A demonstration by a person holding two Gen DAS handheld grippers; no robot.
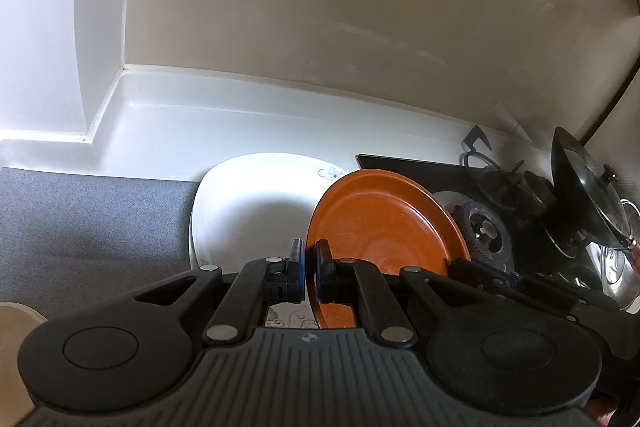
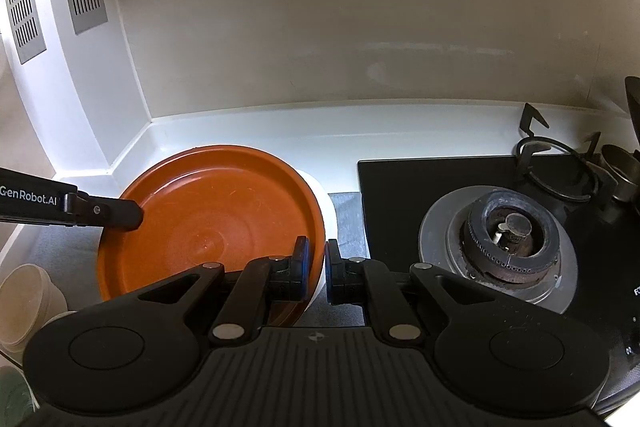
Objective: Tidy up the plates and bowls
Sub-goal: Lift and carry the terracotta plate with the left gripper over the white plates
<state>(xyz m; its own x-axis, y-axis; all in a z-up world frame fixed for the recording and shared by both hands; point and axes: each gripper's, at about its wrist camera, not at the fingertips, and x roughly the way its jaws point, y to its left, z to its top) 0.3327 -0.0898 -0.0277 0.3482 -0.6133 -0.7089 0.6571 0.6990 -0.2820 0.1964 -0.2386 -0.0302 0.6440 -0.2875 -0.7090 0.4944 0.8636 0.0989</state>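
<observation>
An orange plate (image 1: 384, 223) is held over a white squarish plate (image 1: 248, 203) with a floral rim on the counter. My left gripper (image 1: 308, 267) is shut on the orange plate's near rim, which sits between its blue pads. In the right wrist view the orange plate (image 2: 208, 219) lies over the white plate (image 2: 320, 211), with the left gripper (image 2: 132, 215) clamped on its left rim. My right gripper (image 2: 318, 267) is shut on the orange plate's right rim.
A black gas stove (image 2: 508, 239) with a burner lies right of the plates; a kettle and a lid (image 1: 592, 211) stand on it. A grey mat (image 1: 88, 219) covers the counter. Cream bowls (image 2: 28, 303) stand at the lower left. Walls close behind.
</observation>
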